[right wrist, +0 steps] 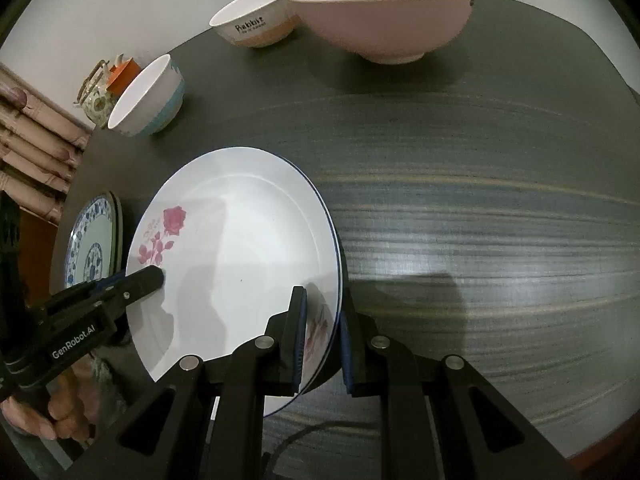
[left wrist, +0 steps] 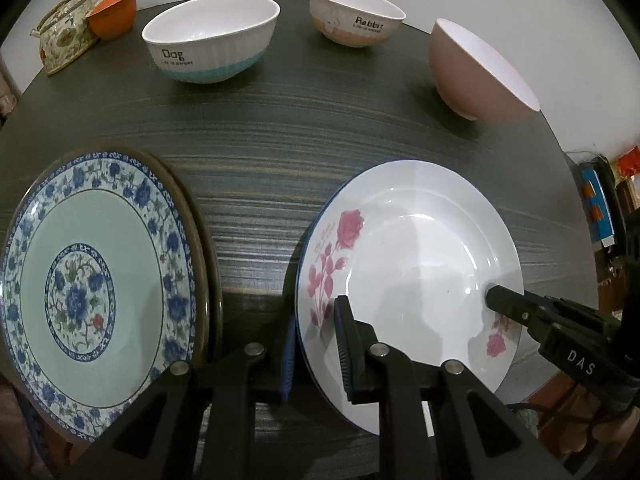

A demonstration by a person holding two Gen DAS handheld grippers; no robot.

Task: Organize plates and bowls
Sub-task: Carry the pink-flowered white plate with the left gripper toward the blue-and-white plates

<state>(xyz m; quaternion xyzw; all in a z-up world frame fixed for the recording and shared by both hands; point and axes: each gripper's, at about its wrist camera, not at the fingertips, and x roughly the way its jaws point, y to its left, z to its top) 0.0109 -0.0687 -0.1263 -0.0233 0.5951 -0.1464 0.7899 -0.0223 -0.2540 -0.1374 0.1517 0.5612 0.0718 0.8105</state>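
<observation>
The rose plate (left wrist: 412,248) sits on the dark desk (left wrist: 280,128), on top of another plate whose blue rim peeks out under it. Both grippers hold it at opposite edges. The left gripper (left wrist: 316,344) has its jaws closed on the plate's left rim, one blue pad above and one below. The right gripper (right wrist: 322,336) has its jaws straddling the right rim in the same way, clamped on the plate stack's edge.

Just left of it lies the blue plate (left wrist: 92,296), itself resting on a brown-rimmed plate. The two stacks are near but apart.

At the far side of the desk stand three bowls, upright and apart: the Dog bowl (left wrist: 212,38) at left, the Rabbit bowl (left wrist: 354,14) in the middle, and the pink bowl (left wrist: 476,68) at right. Beyond the Dog bowl, at the desk's far left corner, a floral teapot (left wrist: 64,32) touches an orange cup (left wrist: 114,14).
</observation>
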